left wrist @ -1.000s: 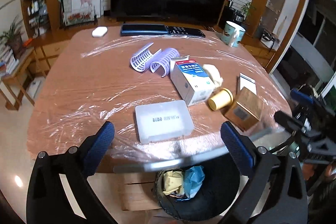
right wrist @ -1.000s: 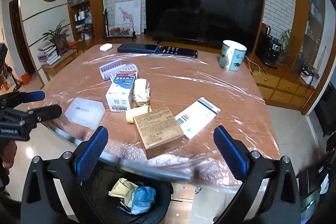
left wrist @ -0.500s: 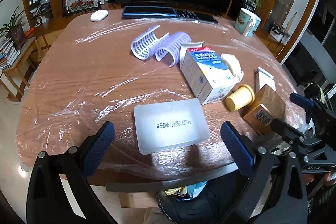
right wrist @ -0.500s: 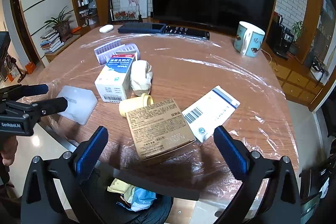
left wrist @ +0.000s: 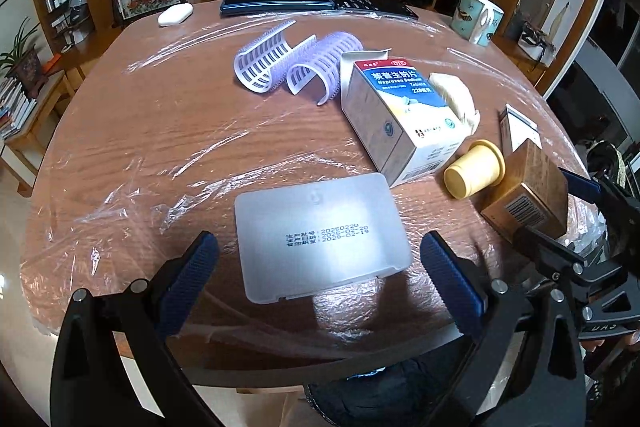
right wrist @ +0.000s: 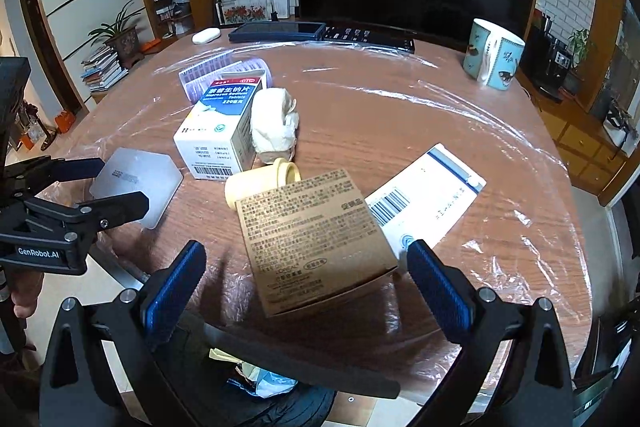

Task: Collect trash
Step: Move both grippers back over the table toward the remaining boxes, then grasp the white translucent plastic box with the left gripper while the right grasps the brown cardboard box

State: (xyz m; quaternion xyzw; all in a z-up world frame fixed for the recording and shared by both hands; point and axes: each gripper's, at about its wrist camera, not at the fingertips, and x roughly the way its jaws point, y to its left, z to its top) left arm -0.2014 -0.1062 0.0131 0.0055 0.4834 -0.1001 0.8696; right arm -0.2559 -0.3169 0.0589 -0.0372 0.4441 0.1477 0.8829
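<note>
Both tools gape wide and empty: left tool (left wrist: 318,259) straddles the case (left wrist: 322,241), right tool (right wrist: 306,277) the carton (right wrist: 316,239), ready to pinch.

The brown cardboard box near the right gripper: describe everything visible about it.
The brown cardboard box is kraft-coloured, its top face covered in small dark print, with a barcode on one side. It looks closed and lies flat near the table's front edge, skewed. The yellow cap sits at its far corner, and it overlaps the white flat packet. The open right gripper brackets it without touching.
</note>
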